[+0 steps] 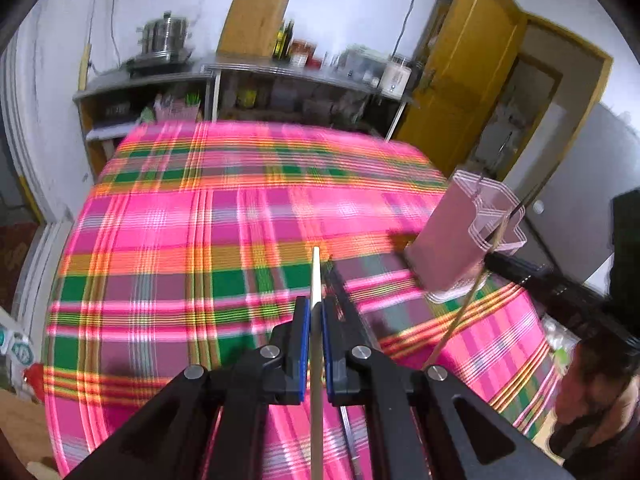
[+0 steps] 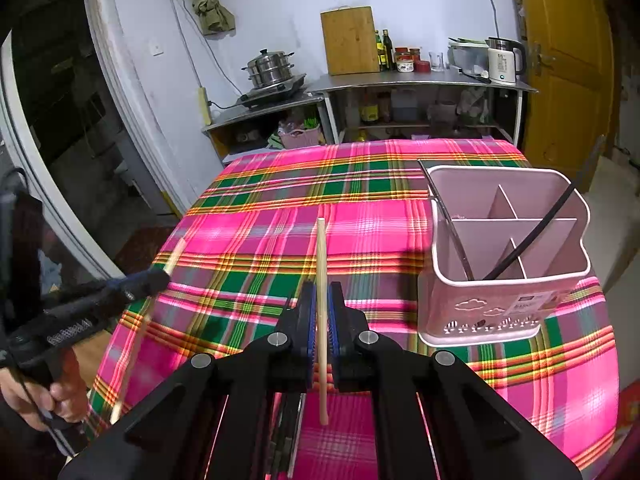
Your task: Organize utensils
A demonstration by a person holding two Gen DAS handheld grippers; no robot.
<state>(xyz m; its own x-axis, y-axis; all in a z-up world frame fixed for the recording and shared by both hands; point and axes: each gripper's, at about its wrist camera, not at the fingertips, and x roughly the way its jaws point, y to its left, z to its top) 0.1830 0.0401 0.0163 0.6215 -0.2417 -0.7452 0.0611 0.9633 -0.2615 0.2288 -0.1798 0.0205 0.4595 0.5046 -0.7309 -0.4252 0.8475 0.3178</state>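
- The left gripper (image 1: 315, 312) is clamping a pale wooden chopstick (image 1: 316, 280) between its blue pads.
- The right gripper (image 2: 321, 300) is pinching a second wooden chopstick (image 2: 321, 280) likewise.
- Farther right, the pink divided utensil holder (image 2: 496, 312) is standing upright on the plaid tablecloth (image 2: 260, 232), with a black chopstick (image 2: 532, 236) leaning inside it.

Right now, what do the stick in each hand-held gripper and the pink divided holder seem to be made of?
Stick in the right hand-held gripper: pale chopstick, likely bare wood or bamboo, matte, no shine. The left hand-held gripper holds a similar chopstick. Pink holder: apparently moulded plastic, smooth, thin walls, cut-out cloud shapes.
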